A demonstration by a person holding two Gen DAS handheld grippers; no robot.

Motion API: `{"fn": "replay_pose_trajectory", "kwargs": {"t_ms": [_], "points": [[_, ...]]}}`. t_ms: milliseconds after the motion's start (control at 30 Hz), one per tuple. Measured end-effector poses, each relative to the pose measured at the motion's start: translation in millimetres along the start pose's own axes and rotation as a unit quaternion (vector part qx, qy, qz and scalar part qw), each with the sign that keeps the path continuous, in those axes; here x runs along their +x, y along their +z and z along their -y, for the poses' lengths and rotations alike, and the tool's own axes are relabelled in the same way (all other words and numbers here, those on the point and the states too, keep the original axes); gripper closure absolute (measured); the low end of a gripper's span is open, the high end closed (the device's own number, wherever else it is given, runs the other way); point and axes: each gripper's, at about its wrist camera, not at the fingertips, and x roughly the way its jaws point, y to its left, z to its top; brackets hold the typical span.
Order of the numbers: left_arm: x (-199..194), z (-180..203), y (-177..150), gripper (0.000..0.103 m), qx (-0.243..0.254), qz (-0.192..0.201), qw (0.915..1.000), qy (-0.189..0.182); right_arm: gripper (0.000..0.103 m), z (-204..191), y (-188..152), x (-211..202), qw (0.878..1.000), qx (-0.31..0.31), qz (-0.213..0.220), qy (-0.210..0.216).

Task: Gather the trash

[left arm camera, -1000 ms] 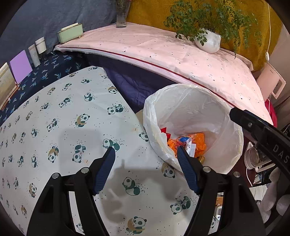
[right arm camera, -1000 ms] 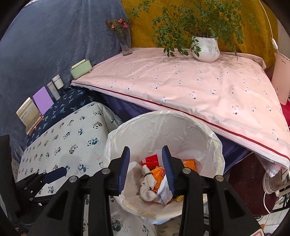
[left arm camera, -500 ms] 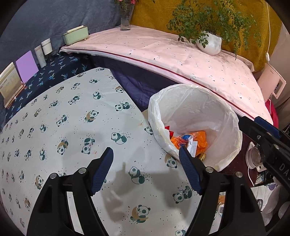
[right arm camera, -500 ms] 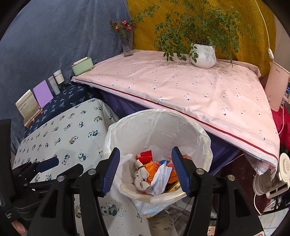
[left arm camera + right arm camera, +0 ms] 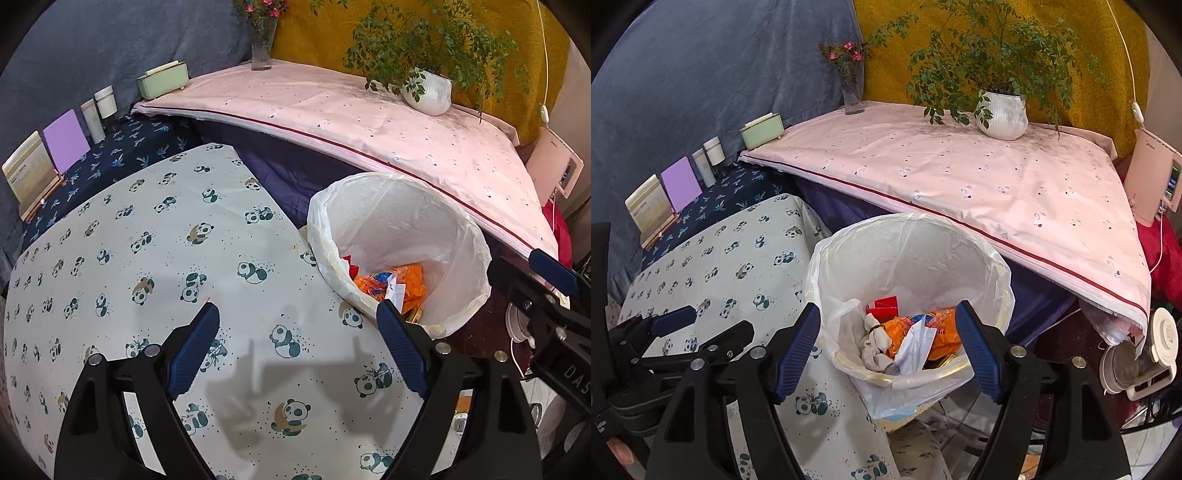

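My left gripper [image 5: 297, 352] hangs over the panda cloth [image 5: 147, 258] with its jaws spread wide and nothing between them; only its own shadow lies on the cloth below. The bin [image 5: 402, 206], lined with a white bag, stands at two o'clock from it, just past the cloth's edge. My right gripper [image 5: 888, 345] hovers right above the bin [image 5: 908, 240], jaws wide and holding nothing, one blue fingertip [image 5: 803, 341] at each side of the rim. Down in the bin lies the trash [image 5: 916, 336]: an orange wrapper, crumpled white paper, a greyish wad and a red carton [image 5: 884, 304], which sits at twelve o'clock in the heap. In the right view my left gripper [image 5: 670, 319] shows at nine o'clock, over the cloth. Beyond the bin, toward twelve, a pink-covered table [image 5: 960, 173] carries a potted plant [image 5: 1001, 114], a flower vase [image 5: 851, 92] and a green box [image 5: 762, 131].
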Motion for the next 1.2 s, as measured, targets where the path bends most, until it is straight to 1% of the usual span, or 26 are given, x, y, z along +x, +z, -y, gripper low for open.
{"fn": "replay_pose_trajectory", "kwargs": {"t_ms": [133,233,300,400,733,833,1200], "points": [[-2.8,-0.2,-3.5,0.02,-0.001,0.001,1.0,0.002,0.019,-2.1,-5.7,-3.6,1.0,-0.005,0.001,0.001],[-4.1,0.4,-6.8,0.019,-0.001,0.001,1.0,0.005,0.019,-4.0,-10.0,-6.4,1.0,-0.01,0.002,-0.002],[-5.3,1.0,-9.0,0.015,0.0,0.002,1.0,0.009,0.018,-4.1,-11.4,-7.0,1.0,-0.01,0.002,-0.004],[-7.8,1.7,-11.9,0.014,0.003,0.006,0.9999,0.014,0.012,-3.9,-14.6,-6.7,1.0,-0.012,-0.001,-0.004],[-8.2,1.4,-21.2,0.012,-0.001,0.003,0.9998,0.021,0.012,-5.5,-28.8,-5.3,1.0,-0.022,-0.014,-0.007],[-8.1,2.0,-23.0,0.011,0.0,0.001,0.9997,0.023,0.012,-4.6,-32.4,-6.5,1.0,-0.022,-0.012,-0.01],[-6.9,5.8,-28.9,0.01,0.002,-0.004,0.9996,0.029,0.012,3.0,-39.4,-12.1,1.0,-0.015,-0.005,-0.02]]}}
